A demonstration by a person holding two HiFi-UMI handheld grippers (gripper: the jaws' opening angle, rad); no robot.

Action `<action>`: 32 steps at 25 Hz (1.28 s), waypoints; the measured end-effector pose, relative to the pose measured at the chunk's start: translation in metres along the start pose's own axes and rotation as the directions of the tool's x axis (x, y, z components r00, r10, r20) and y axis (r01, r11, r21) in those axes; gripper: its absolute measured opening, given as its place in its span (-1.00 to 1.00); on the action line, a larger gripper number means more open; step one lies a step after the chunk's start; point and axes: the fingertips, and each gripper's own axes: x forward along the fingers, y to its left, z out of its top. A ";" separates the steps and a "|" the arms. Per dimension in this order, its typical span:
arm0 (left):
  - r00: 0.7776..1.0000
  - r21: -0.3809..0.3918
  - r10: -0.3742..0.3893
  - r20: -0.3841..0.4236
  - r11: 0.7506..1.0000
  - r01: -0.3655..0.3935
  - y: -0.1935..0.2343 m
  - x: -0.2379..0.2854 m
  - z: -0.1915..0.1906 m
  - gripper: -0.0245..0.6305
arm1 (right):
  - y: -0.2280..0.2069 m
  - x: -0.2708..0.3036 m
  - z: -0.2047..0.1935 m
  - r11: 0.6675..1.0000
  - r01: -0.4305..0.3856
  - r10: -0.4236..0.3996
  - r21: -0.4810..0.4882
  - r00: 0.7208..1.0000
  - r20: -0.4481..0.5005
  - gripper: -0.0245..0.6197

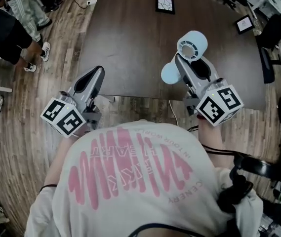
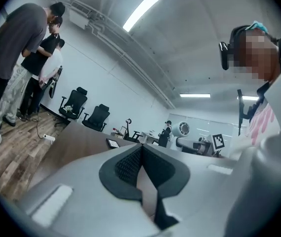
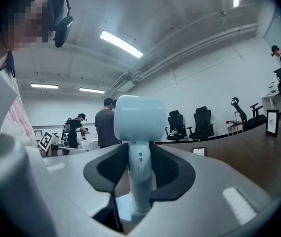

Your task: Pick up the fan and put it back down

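A pale blue fan (image 1: pixel 192 46) with a round head and a disc base hangs above the near edge of the dark wooden table (image 1: pixel 130 43). My right gripper (image 1: pixel 182 62) is shut on its stem. In the right gripper view the stem (image 3: pixel 140 174) stands upright between the dark pads (image 3: pixel 167 174), with the head (image 3: pixel 139 117) above the jaws. My left gripper (image 1: pixel 97 73) hovers at the table's near left edge. Its jaws (image 2: pixel 141 154) are shut with nothing between them. From the left gripper view the fan (image 2: pixel 183 129) shows far off to the right.
A small framed picture (image 1: pixel 165 4) lies at the table's far side and another frame (image 1: pixel 244 23) at the far right. People stand on the wooden floor at the left (image 1: pixel 12 28). Office chairs (image 3: pixel 202 122) line the room's wall.
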 end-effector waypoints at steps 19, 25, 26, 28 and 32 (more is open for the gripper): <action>0.982 0.057 -0.185 -0.043 0.981 0.188 -0.022 -0.043 -0.001 -0.87 | 0.065 -0.068 0.006 0.977 0.202 -0.199 -0.074 0.979 0.042 -0.46; 0.980 0.080 -0.190 -0.051 0.978 0.194 -0.023 -0.049 0.002 -0.87 | 0.069 -0.066 0.010 0.978 0.194 -0.191 -0.080 0.981 0.043 -0.46; 0.979 0.086 -0.199 -0.041 0.976 0.201 -0.025 -0.049 0.004 -0.87 | 0.068 -0.066 0.010 0.978 0.194 -0.191 -0.080 0.981 0.043 -0.46; 0.978 0.100 -0.204 -0.033 0.973 0.207 -0.027 -0.050 0.007 -0.87 | 0.068 -0.064 0.011 0.978 0.193 -0.190 -0.079 0.981 0.044 -0.47; 0.980 0.102 -0.197 -0.024 0.975 0.198 -0.025 -0.053 0.010 -0.87 | 0.070 -0.060 0.013 0.980 0.185 -0.181 -0.074 0.982 0.051 -0.47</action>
